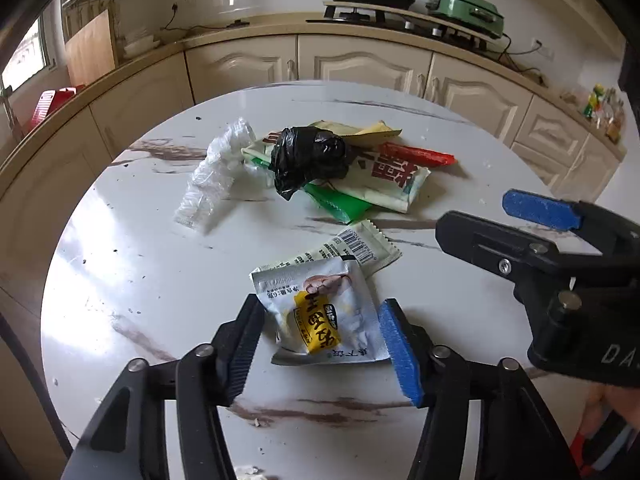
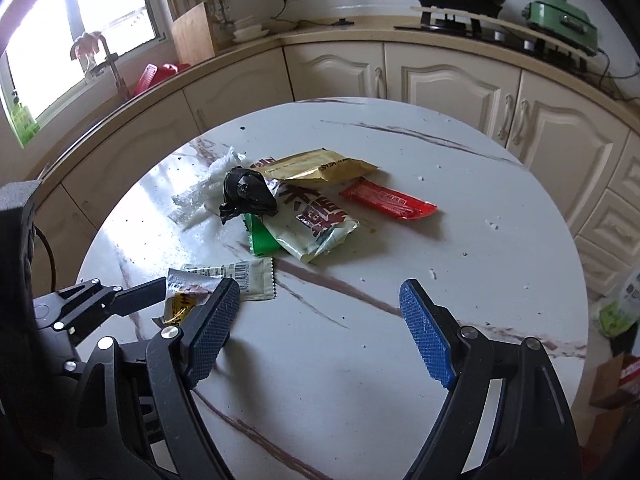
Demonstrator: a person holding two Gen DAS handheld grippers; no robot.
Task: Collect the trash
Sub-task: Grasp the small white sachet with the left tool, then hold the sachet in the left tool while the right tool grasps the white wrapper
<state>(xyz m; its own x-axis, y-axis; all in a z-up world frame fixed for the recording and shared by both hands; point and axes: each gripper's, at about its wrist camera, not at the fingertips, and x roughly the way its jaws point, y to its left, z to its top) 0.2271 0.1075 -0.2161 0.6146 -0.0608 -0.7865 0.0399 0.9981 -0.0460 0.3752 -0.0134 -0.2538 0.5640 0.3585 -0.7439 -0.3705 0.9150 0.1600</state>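
1. Left wrist view: the left tool (image 1: 320,340) straddles the white sachet (image 1: 324,316) with the yellow label, jaws parted, one pad on each side; neither pad looks to be pressing, so I call it released.
2. The sachet lies flat and crinkled on the table (image 1: 140,280), its long axis running from 11 toward 5 o'clock, overlapping a barcode wrapper (image 1: 360,250) at its 1 o'clock.
3. The pile (image 1: 320,164) of wrappers under a black bag waits at 12 o'clock, well apart. The right tool (image 1: 520,216) comes in at 3 o'clock.
4. Right wrist view: the right tool (image 2: 320,320) gapes wide over bare table, holding nothing.
5. The sachet (image 2: 180,304) sits at its 9 o'clock, so the left hand is clearly nearer, I reckon.
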